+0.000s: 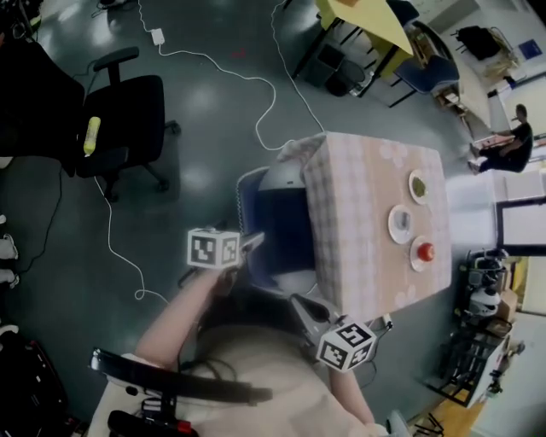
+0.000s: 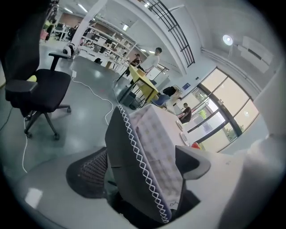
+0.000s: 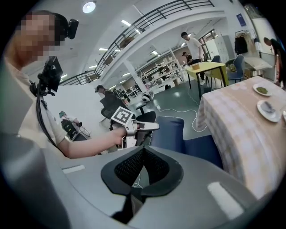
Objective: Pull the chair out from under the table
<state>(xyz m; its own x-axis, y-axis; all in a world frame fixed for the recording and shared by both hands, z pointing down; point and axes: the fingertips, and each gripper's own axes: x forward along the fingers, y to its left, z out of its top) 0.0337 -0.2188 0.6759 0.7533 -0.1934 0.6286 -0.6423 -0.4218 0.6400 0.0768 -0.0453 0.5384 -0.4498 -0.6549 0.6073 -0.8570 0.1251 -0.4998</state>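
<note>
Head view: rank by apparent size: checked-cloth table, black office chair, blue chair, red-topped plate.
1. checked-cloth table
2-3. black office chair and blue chair: too alike to rank, and the blue chair is partly hidden under the table
4. red-topped plate

Black office chair (image 1: 128, 119) stands well clear on the grey floor (image 1: 213, 171), with a yellow-green item (image 1: 91, 135) at its arm. A white cable (image 1: 256, 81) trails loose across the floor from a white adapter (image 1: 157, 36).

Three small plates sit in a row: one with green contents (image 1: 419, 185), one white (image 1: 400, 224), one carrying a red item (image 1: 424, 253).

A yellow counter (image 1: 367, 21) stands further off, a blue chair (image 1: 431, 72) beside it and a standing person (image 2: 154, 58) near it. A seated person (image 1: 512, 141) is by the windows (image 2: 219, 112). Shelving (image 2: 105, 42) lines the far side and a railed gallery (image 2: 172, 27) runs overhead.
</note>
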